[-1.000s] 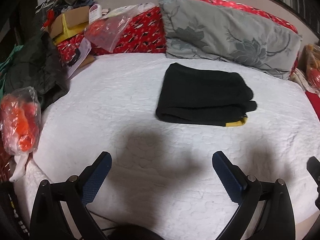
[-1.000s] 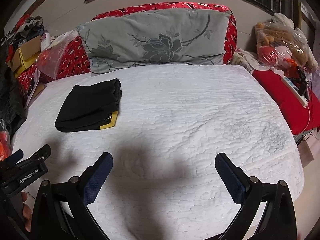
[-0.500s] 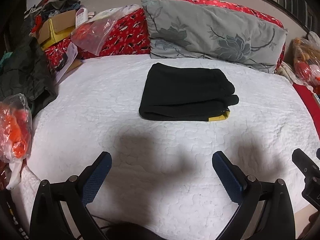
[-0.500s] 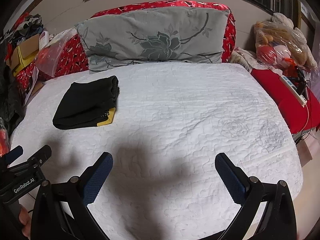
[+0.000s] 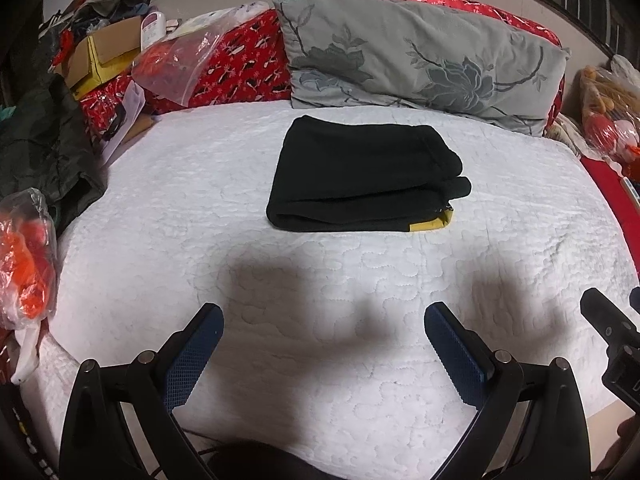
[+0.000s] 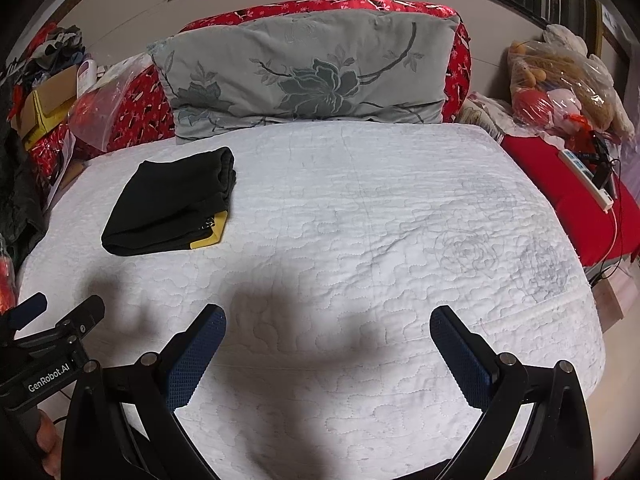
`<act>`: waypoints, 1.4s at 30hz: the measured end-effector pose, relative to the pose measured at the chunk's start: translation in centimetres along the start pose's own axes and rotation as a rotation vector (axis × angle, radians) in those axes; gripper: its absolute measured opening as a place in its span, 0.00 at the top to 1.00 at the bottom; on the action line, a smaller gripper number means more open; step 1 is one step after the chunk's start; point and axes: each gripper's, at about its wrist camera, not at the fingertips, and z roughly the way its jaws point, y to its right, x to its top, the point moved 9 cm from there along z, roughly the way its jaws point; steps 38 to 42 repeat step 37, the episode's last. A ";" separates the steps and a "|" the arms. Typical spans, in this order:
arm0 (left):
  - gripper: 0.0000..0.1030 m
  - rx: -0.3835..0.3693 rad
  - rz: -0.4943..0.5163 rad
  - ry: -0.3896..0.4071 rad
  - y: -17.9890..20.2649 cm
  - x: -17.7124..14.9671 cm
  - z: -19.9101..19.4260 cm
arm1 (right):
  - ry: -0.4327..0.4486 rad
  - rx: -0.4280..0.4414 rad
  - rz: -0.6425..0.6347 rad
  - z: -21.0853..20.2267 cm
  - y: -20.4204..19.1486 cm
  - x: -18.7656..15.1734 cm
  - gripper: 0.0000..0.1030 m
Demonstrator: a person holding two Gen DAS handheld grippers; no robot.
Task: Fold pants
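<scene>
On the left claw, white lettering reads "GenRobot.AI".

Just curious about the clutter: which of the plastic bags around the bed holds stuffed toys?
The clear bag right of the grey pillow: a tan plush shows through it. The bags on the left show only red-orange contents.

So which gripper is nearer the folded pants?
Left. The left gripper faces the folded pants head-on; the right gripper sits off to their right, open too.
</scene>
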 end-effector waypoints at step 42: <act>0.01 -0.037 -0.018 -0.016 0.7 0.7 0.3 | -0.020 0.005 0.001 1.1 0.1 -0.2 0.00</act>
